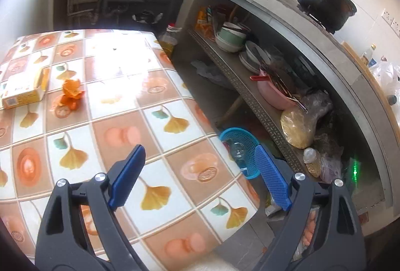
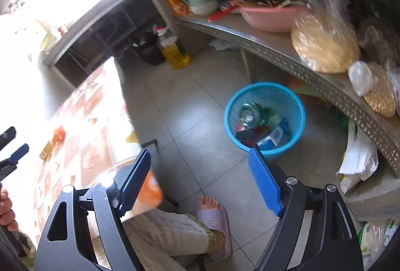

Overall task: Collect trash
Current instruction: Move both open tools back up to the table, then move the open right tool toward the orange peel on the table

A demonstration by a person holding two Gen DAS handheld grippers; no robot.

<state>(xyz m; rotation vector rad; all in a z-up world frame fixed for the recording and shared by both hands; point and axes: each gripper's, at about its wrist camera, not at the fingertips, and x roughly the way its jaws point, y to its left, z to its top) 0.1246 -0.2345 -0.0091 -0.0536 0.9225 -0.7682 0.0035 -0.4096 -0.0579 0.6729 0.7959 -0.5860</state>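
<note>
Orange peel [image 1: 71,93] and a yellow box [image 1: 23,91] lie at the far left of the tiled-pattern table [image 1: 150,121]. My left gripper [image 1: 198,149] hovers open and empty over the table's right edge. A blue mesh bin [image 1: 240,132] stands on the floor below it. In the right wrist view the blue mesh bin [image 2: 301,118] holds a clear bottle [image 2: 248,113], a blue-white carton [image 2: 273,135] and dark scraps. My right gripper [image 2: 200,152] is open and empty above the floor, just short of the bin. The left gripper [image 2: 13,143] shows at the left edge over the table [image 2: 92,141].
A metal shelf [image 2: 275,46] right of the bin carries bowls, a pink basin [image 2: 270,17] and bags of grain. An oil bottle [image 2: 172,48] stands on the floor at the back. The person's slippered foot [image 2: 212,221] and trouser leg are below my right gripper. Pots sit on the counter [image 1: 325,46].
</note>
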